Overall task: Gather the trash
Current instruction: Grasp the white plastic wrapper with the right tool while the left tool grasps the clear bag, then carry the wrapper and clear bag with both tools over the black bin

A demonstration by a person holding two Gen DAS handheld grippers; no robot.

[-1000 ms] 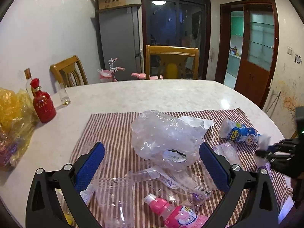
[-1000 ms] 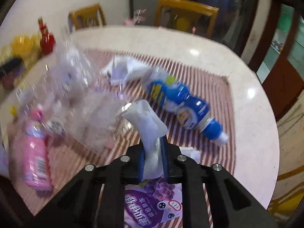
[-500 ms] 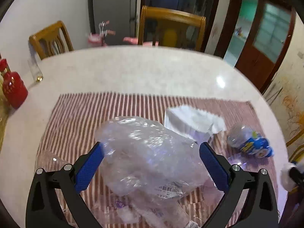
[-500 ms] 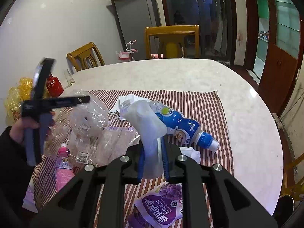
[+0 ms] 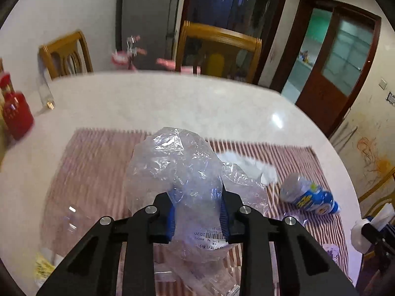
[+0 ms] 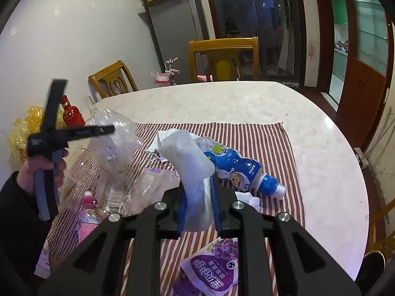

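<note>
Both hand-held grippers now hold trash above the striped cloth.

The left hand-held gripper point(image 5: 197, 212), wide apart half a second ago with the clear plastic bag point(image 5: 182, 172) lying between its fingers, has now closed on that bag, whose crumpled bulk bulges up past the blue pads point(image 5: 170, 218); in the right wrist view the bag point(image 6: 112, 140) hangs lifted off the striped cloth point(image 6: 259, 135) on the bench point(image 6: 246, 98). The right hand-held gripper point(image 6: 198, 209) stays clamped on the white crumpled tissue point(image 6: 190, 157), as before. The blue drink bottle point(image 6: 237, 167) lies on its side on the cloth beyond the tissue, the pink bottle point(image 6: 87, 218) to the left below the lifted bag, and the purple jelly pouch point(image 6: 212, 268) near the cloth's front edge.
</note>
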